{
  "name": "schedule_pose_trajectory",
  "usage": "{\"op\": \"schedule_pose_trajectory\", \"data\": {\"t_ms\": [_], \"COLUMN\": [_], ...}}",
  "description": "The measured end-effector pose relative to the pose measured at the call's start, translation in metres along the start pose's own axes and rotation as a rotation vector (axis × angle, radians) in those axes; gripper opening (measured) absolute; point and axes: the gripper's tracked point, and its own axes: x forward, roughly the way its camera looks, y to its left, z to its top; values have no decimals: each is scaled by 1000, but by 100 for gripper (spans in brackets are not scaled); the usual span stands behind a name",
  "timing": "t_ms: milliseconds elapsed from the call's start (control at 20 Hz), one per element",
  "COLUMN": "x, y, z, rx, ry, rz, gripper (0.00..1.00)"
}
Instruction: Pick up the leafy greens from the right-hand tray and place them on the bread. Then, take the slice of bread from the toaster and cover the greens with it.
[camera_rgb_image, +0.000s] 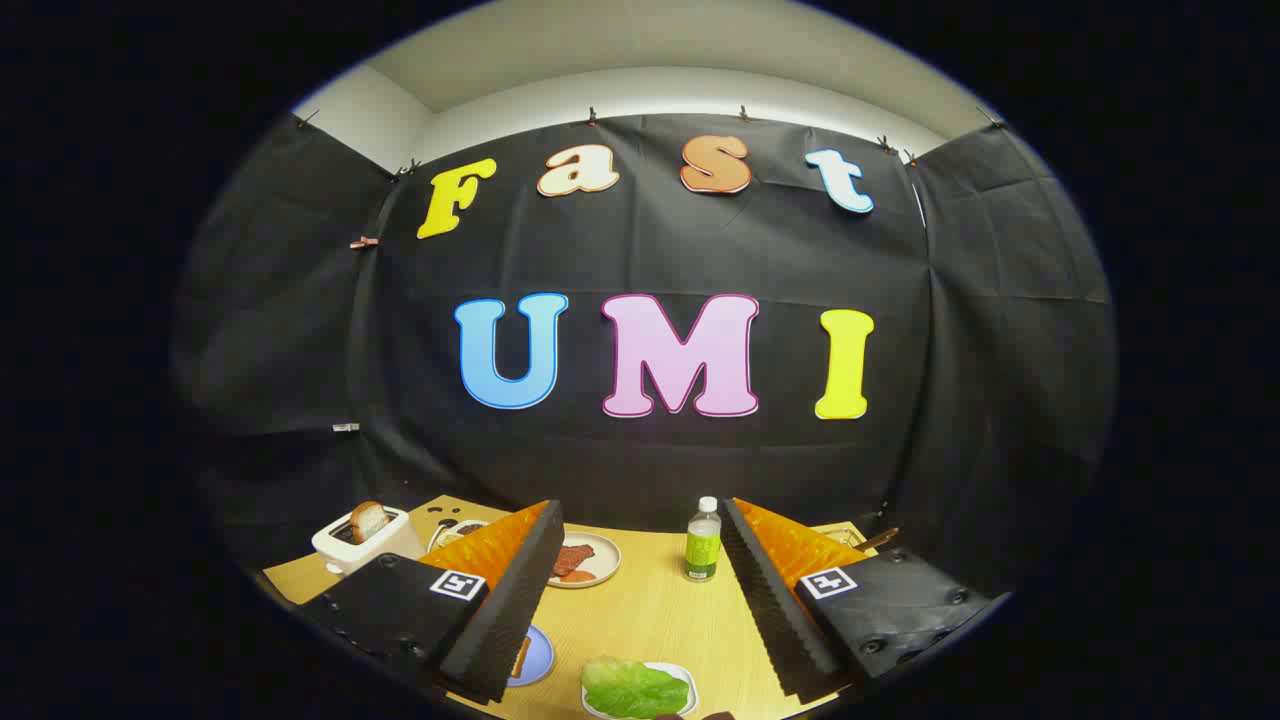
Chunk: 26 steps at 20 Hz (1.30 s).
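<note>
Hovering with your gripper (640, 590) spread wide and empty — you've yet to lower onto the leafy greens (632, 688) between its fingers.

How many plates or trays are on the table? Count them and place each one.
4, possibly more hidden: leafy greens tray between the open gripper fingers; blue plate by the left finger; meat plate beyond it; a plate beside the toaster.
</note>
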Motion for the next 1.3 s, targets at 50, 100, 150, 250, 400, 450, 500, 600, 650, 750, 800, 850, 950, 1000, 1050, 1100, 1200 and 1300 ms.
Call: {"op": "schedule_pose_trajectory", "data": {"t_ms": [50, 100, 150, 250, 400, 450, 500, 600, 650, 750, 800, 850, 950, 1000, 1050, 1100, 1200, 1300], "x": [-1, -3, -4, -5, -2, -1, 0, 2, 2, 3, 4, 4, 5, 5, 6, 7, 8, 11], "y": [0, 0, 0, 3, 7, 10, 13, 16, 17, 17, 20, 21, 20, 20, 20, 21, 22, 24], "z": [-1, -3, -5, -12, -13, -16, -18, -22, -24, -30, -34, -39, -51, -56, -60, -68, -83, -101], "rx": [-3, -10, -18, -18, -8, 1, 7, 5, 1, 9, 17, 20, 17, 19, 23, 25, 18, 11], "ry": [3, 5, 8, 22, 21, 26, 31, 36, 38, 50, 56, 65, 90, 101, 109, 124, 163, 206], "rz": [5, 9, 12, 26, 30, 35, 39, 45, 46, 46, 51, 55, 57, 60, 64, 69, 78, 89], "gripper": [98, 98, 98, 98, 98, 98, 98, 98, 98, 98, 98, 98, 98, 98, 98, 98, 98, 98]}}
